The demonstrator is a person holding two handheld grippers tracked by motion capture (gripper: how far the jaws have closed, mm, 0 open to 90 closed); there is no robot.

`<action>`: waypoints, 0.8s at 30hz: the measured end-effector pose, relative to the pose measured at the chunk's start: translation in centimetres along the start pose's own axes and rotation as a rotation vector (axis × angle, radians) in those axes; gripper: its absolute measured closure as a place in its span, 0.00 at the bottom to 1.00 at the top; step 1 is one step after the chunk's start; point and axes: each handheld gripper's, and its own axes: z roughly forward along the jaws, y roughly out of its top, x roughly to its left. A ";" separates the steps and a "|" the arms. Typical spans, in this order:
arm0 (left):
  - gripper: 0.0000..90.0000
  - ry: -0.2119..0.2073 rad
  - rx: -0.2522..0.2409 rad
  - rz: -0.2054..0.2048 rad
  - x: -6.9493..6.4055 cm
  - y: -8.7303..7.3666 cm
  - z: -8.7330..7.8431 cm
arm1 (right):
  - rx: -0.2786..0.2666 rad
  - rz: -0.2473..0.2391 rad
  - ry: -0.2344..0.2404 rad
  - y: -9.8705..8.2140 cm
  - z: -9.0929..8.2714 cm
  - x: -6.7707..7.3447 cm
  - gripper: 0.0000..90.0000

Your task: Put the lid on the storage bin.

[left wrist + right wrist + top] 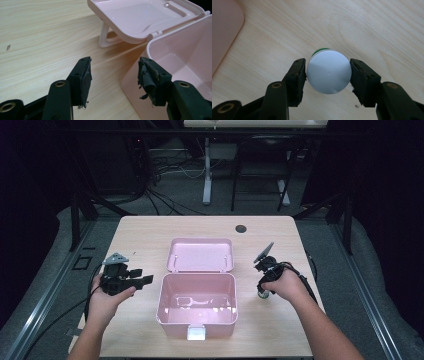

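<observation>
From the high view, your right tool (263, 289) points down at a small can (263, 293) on the counter (150, 227), right of the open pink box (196, 312); your left tool (134, 276) waits beside the box. In the left gripper view, that tool (113, 75) is spread, holding nothing. In the right gripper view, the tool (325, 75) pinches the can's white top (328, 71); keep it centred, squeeze evenly, lift straight.

Open pink box (197, 312) mid-table; bare table (145, 232) around it.
</observation>
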 end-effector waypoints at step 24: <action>0.50 -0.005 0.018 -0.007 0.0 -0.1 -0.3 | 0.036 0.019 0.003 0.2 0.5 -0.1 0.56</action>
